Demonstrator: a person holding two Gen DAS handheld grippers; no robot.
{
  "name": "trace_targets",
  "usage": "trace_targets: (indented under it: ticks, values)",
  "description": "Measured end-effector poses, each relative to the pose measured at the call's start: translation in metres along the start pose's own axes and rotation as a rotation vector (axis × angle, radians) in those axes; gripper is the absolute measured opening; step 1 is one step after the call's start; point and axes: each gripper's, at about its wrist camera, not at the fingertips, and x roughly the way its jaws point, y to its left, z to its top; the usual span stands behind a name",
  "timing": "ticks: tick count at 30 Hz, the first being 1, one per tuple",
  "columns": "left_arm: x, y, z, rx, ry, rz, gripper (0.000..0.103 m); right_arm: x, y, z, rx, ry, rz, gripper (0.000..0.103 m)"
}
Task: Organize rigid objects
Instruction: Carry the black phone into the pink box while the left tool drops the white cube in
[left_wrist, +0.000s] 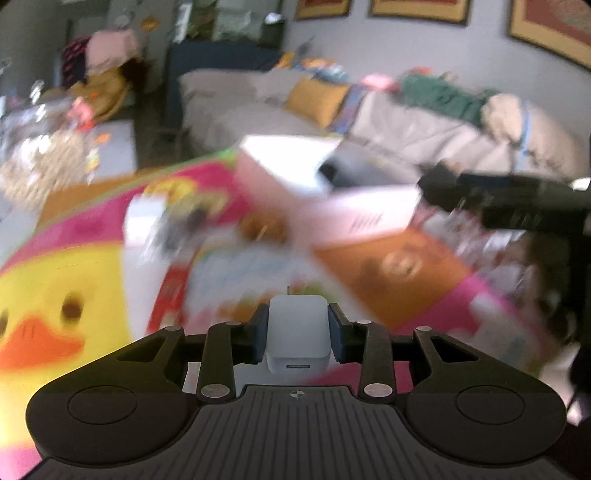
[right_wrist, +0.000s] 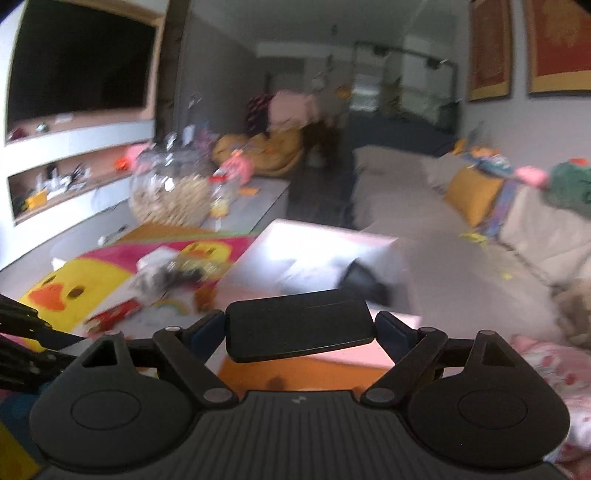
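Currently, per view, left to right:

left gripper (left_wrist: 298, 334): pinching a white charger block (left_wrist: 297, 338) between both pads, port face toward camera, block centred in the jaws at 6 o'clock of the left wrist view.
duck mat (left_wrist: 55, 295): pink and yellow, fills the 8 o'clock area under the left gripper; blurred.
white box (left_wrist: 291, 166): open, at 12 o'clock from the charger block, well apart from it, sitting on the mat; contents too blurred to tell.
clutter pile (left_wrist: 177, 225): small mixed items at 10 o'clock from the charger, on the mat; cannot identify them.
other gripper body (left_wrist: 517, 206): black, enters at 3 o'clock of the left view, near the box.

right gripper (right_wrist: 300, 332): clamped on a flat black slab (right_wrist: 300, 328), looks like a phone or power bank, held level across the pads, both fingers touching its short ends.
white box (right_wrist: 317, 254): at 12 o'clock from the slab, just beyond it.
duck mat (right_wrist: 74, 280): at 9 o'clock of the right view.
sofa (right_wrist: 480, 266): beige, at 2 o'clock, beside the box.
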Motion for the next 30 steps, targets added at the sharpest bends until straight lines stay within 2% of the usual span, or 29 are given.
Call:
trace_targets:
  ticks: [5,7,9,12,14,16,18,21,24,27,30]
  values:
    - [-0.001,-0.016,0.08,0.055,-0.197,-0.062,0.037,-0.011,-0.02,0.018,0.024,-0.105,-0.087,0.088]
    - [0.01,-0.019,0.111,0.069,-0.254,-0.07,0.037,-0.007,-0.026,0.026,0.031,-0.128,-0.114,0.088]
    - [0.037,-0.015,0.142,0.02,-0.248,-0.091,0.037,0.001,-0.033,0.033,0.058,-0.15,-0.124,0.088]
    - [0.095,-0.001,0.168,-0.08,-0.137,-0.139,0.038,0.023,-0.042,0.045,0.106,-0.177,-0.063,0.089]
    - [0.125,0.006,0.165,-0.112,-0.082,-0.112,0.038,0.049,-0.041,0.051,0.111,-0.116,-0.05,0.089]
    - [0.133,0.015,0.155,-0.148,-0.066,-0.098,0.038,0.065,-0.04,0.05,0.116,-0.056,-0.045,0.089]
    - [0.121,0.029,0.143,-0.169,-0.096,-0.095,0.038,0.067,-0.04,0.039,0.121,-0.047,-0.027,0.089]
    - [0.088,0.05,0.124,-0.174,-0.158,-0.023,0.038,0.065,-0.034,0.021,0.112,-0.024,-0.034,0.089]
    - [0.057,0.072,0.103,-0.194,-0.186,0.062,0.038,0.067,-0.025,0.003,0.125,0.026,-0.01,0.088]
    - [0.034,0.091,0.084,-0.234,-0.182,0.143,0.038,0.077,-0.016,-0.008,0.112,0.073,-0.006,0.086]
    - [0.029,0.106,0.068,-0.293,-0.129,0.14,0.038,0.086,-0.005,-0.017,0.104,0.115,0.003,0.079]
